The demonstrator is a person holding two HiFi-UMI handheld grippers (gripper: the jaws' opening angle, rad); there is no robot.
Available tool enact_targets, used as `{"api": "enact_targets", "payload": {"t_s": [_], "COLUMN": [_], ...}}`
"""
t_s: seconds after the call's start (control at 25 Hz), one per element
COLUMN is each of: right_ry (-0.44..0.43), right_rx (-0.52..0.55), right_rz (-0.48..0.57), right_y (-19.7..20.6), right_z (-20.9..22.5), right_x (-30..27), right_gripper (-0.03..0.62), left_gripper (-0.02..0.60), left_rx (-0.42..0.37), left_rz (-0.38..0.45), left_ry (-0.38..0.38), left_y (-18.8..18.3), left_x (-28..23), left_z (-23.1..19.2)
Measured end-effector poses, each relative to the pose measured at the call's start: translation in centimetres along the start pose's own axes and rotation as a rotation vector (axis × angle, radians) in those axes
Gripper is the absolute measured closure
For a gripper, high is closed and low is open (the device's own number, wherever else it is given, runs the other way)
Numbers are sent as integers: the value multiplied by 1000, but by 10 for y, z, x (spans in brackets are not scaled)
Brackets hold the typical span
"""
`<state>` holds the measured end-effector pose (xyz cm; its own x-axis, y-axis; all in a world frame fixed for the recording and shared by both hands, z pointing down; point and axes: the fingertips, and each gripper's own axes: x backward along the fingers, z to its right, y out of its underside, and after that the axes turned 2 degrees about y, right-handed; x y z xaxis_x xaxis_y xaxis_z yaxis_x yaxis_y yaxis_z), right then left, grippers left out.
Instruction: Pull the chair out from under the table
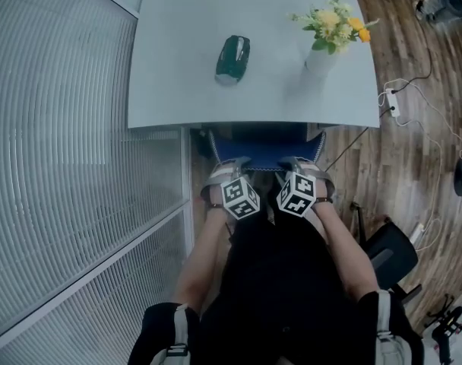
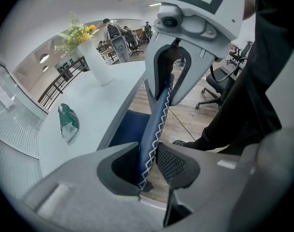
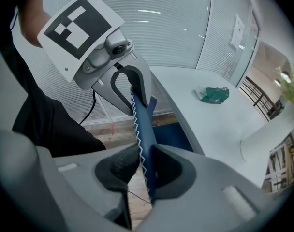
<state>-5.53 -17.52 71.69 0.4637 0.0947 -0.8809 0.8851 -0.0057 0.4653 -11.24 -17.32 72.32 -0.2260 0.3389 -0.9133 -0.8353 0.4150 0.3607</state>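
At the edge of the pale counter, I've got left gripper and right gripper side by side, fingers pinched on the blue chair back for an even pull.

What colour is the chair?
The chair is dark blue, with white zigzag stitching along its edge; the left gripper view shows it best.

The blue chair is tucked under the table, and the ribbed glass wall crowds its left side. On the right the wood floor is open. Only a power strip and a black office chair stand there.
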Motion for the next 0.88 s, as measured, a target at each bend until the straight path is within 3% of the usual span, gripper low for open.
{"api": "enact_targets", "payload": {"t_s": [0.32,0.88], "right_ry": [-17,-13], "right_rx": [-33,-76], "right_rz": [-4,-35], "right_y": [-2,3], "right_z": [-44,-154], "right_x": [12,28], "right_gripper": [497,497], "left_gripper": [467,476], "left_rx": [-33,-100], "left_rz": [27,61], "left_ry": [9,89], "left_y": [14,52], "left_x": [22,61], "left_z": [37,137]}}
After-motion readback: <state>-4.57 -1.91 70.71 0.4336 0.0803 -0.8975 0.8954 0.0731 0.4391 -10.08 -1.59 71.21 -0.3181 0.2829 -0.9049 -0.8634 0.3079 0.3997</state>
